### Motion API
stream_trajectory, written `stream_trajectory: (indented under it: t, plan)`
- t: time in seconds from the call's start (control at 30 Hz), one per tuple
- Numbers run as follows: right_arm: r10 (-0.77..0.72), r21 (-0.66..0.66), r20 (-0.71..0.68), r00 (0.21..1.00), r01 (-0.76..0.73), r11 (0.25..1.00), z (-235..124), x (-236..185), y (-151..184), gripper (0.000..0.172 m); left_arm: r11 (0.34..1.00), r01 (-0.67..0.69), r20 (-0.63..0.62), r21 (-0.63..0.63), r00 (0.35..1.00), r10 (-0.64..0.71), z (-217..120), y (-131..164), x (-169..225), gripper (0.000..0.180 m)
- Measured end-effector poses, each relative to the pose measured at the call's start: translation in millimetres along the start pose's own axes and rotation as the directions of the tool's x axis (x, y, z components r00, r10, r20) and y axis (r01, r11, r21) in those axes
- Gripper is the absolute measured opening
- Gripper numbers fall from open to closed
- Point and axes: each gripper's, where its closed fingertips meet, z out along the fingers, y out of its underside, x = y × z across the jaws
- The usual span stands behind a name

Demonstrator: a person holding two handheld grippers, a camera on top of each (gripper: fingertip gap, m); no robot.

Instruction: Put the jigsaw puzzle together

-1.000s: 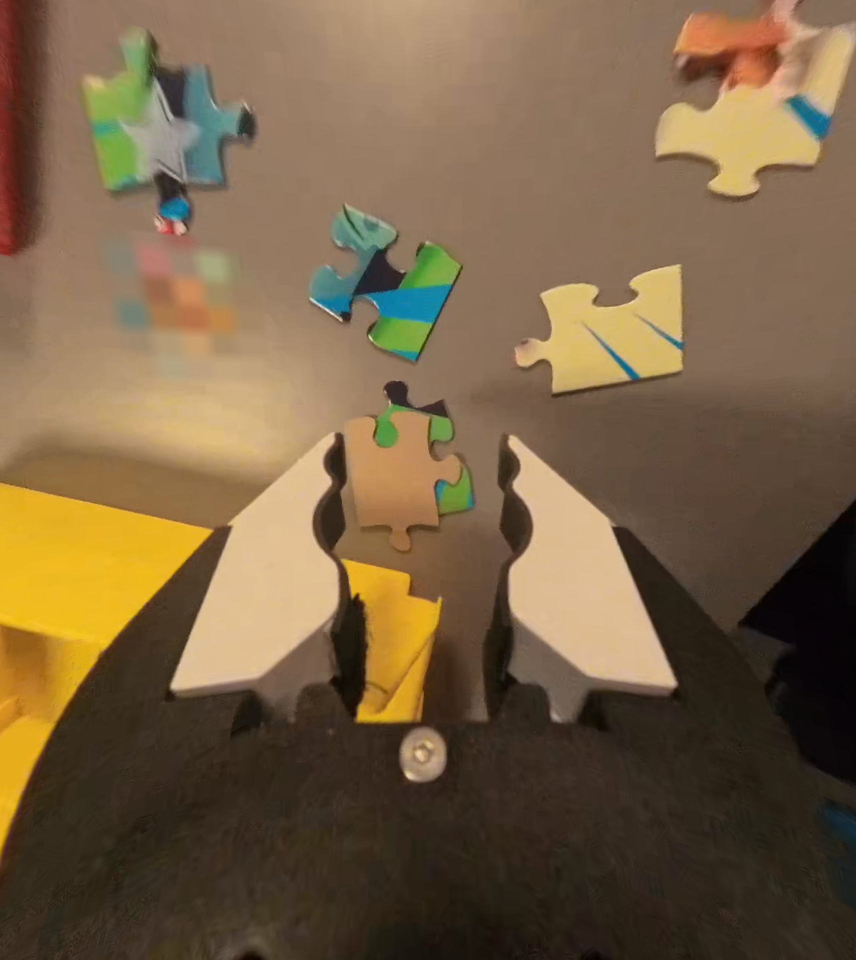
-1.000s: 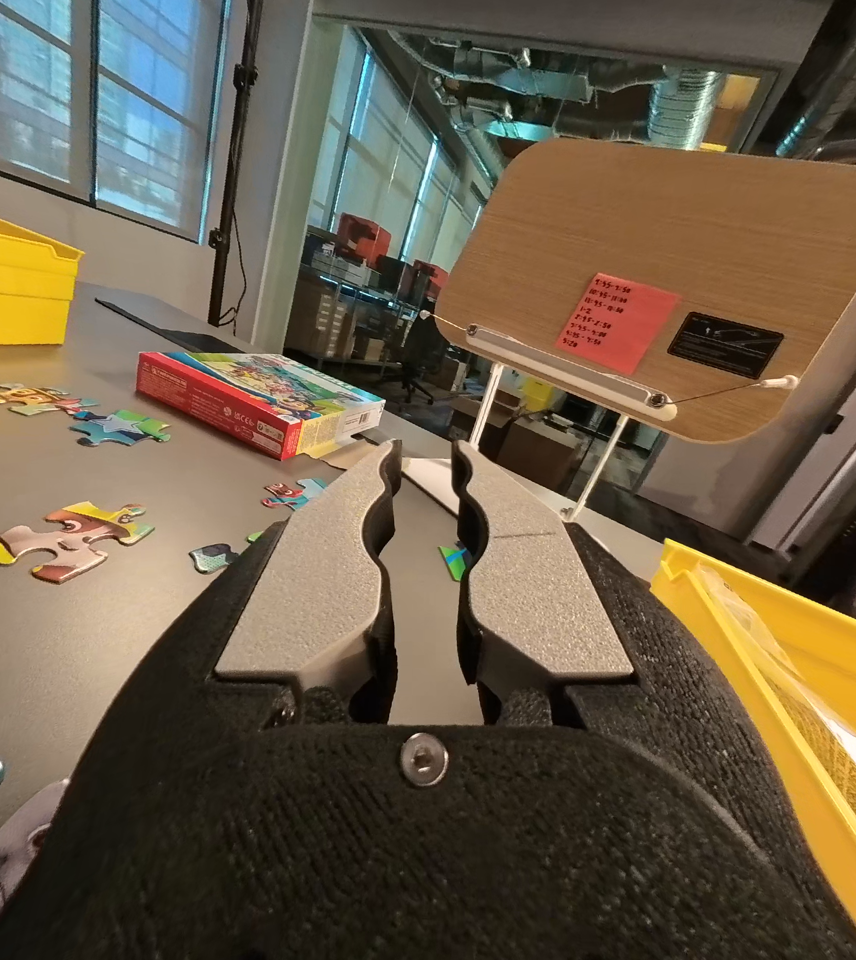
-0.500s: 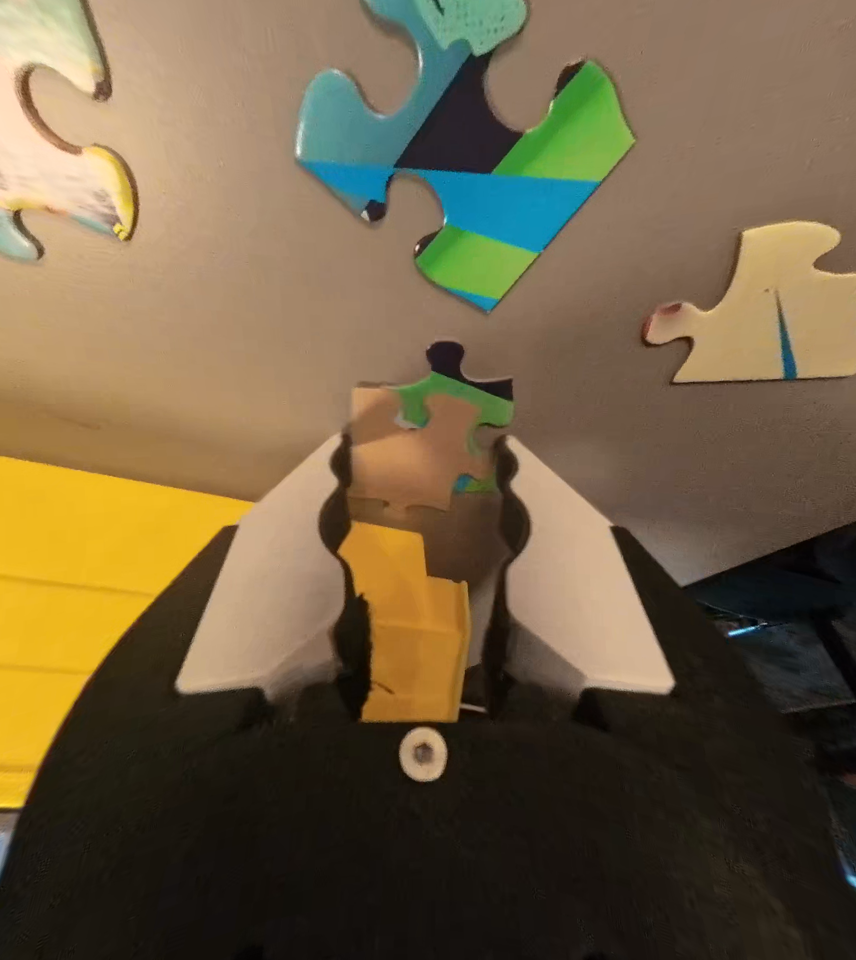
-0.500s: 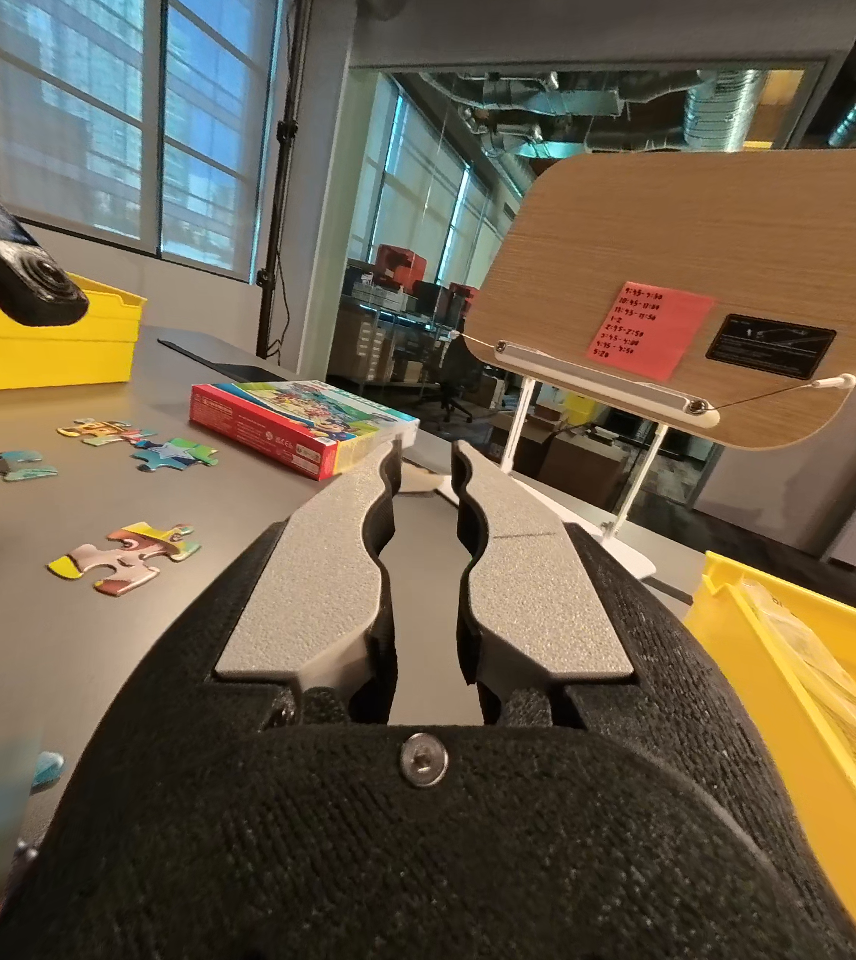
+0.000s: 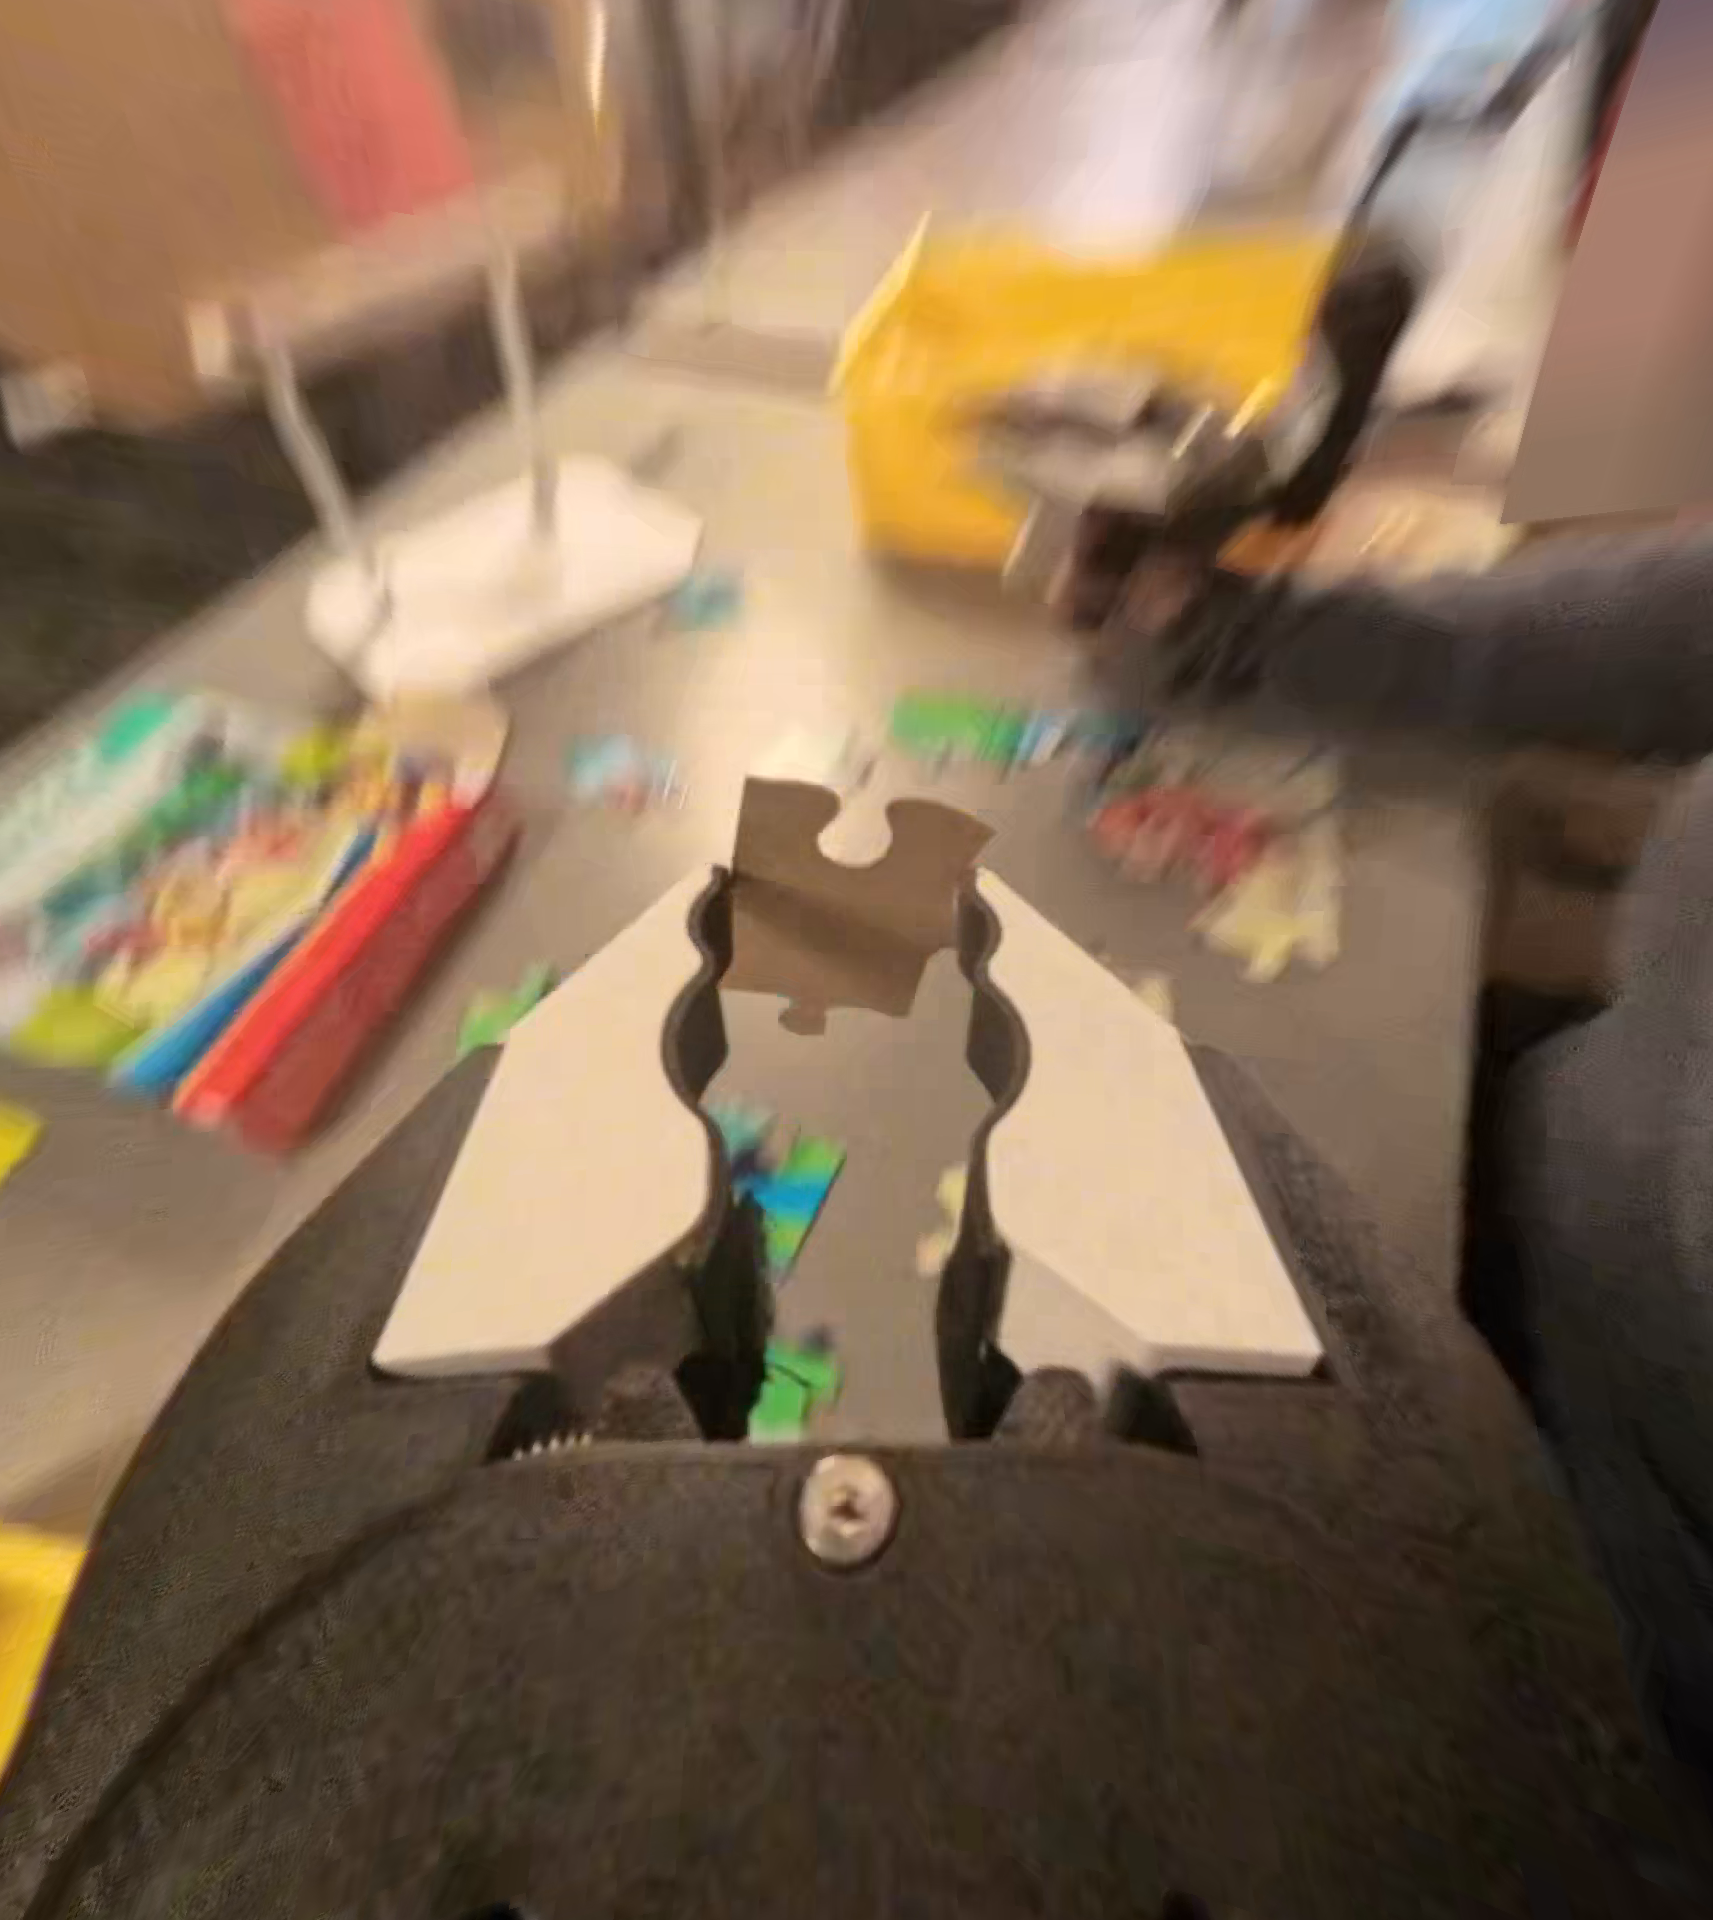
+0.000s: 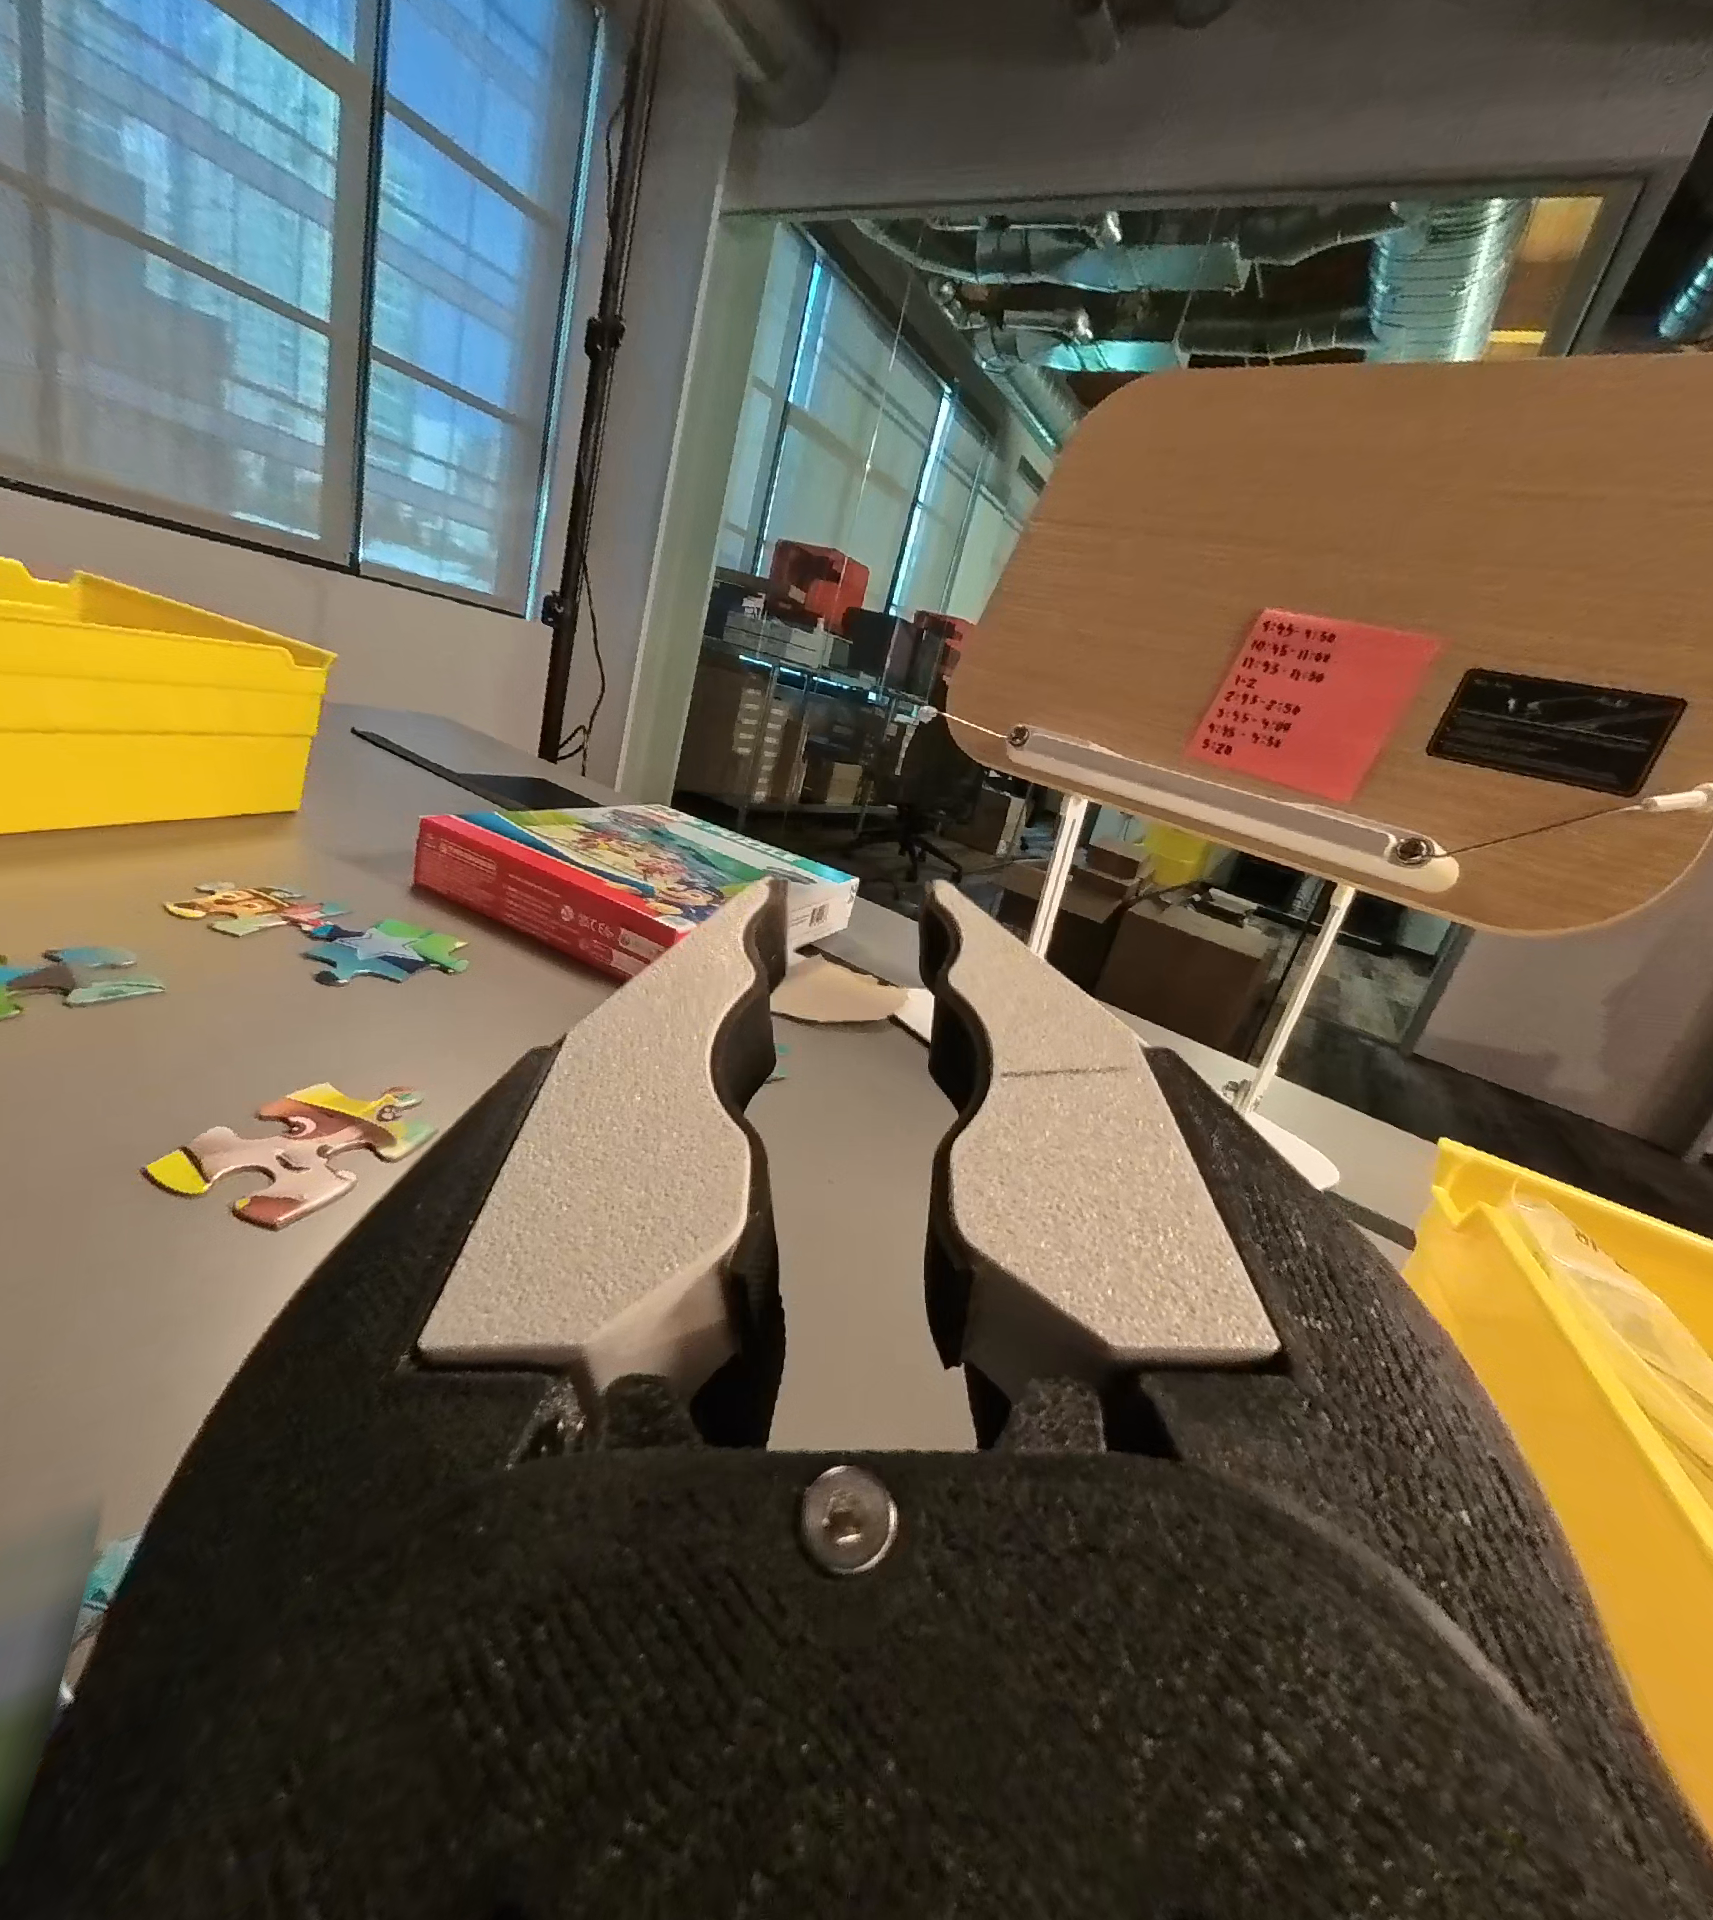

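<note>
My left gripper [image 5: 847, 904] is shut on a puzzle piece [image 5: 847, 914] held by its two side edges at the fingertips, with its brown cardboard back towards the camera, above the grey table [image 5: 104, 1299]. The left wrist view is blurred by motion. My right gripper [image 6: 852, 909] is open with nothing between its pads, low over the table [image 6: 156, 1299], pointing at the end of a red puzzle box [image 6: 613, 883]. A blurred dark gripper on a dark sleeve [image 5: 1454, 644] shows far right in the left wrist view.
Loose puzzle pieces lie on the table [image 6: 296, 1148], [image 6: 384, 951], [image 6: 0, 982]. The puzzle box also shows at the left of the left wrist view [image 5: 208, 883]. Yellow bins stand far left [image 6: 104, 707] and near right [image 6: 1610, 1455]. A wooden board on a white stand [image 6: 1403, 582] is behind. Spacing between my two grippers at the tips: around 30 cm.
The left jaws closed onto the brown-backed piece and the gripper swung up from looking down at the table to looking across it. The right jaws opened a little wider.
</note>
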Motion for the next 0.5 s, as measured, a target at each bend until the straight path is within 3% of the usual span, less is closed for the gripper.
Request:
stream_trajectory:
  t: [0.07,0.13,0.23,0.37,0.5]
  plan:
    - [0.005,0.000,0.008,1.000,-0.005,1.000,0,-1,0,0.024,0.946,0.013,-0.154,0.325,0.987,0.039,-26,-36,29,0.043]
    - [0.002,0.001,0.014,1.000,-0.002,1.000,0,-3,0,0.024,0.885,0.075,-0.242,0.460,0.969,0.044,-42,-48,40,0.043]
    - [-0.006,-0.001,0.018,1.000,0.006,1.000,0,-4,0,0.023,0.841,0.112,-0.281,0.529,0.958,0.049,-45,-51,48,0.043]
    - [-0.003,-0.003,0.020,1.000,0.003,1.000,0,-4,0,0.023,0.850,0.103,-0.285,0.517,0.957,0.058,-35,-48,52,0.043]
    - [-0.002,-0.005,0.022,1.000,0.002,1.000,0,-4,0,0.022,0.838,0.028,-0.179,0.544,0.980,0.084,-29,-52,46,0.042]
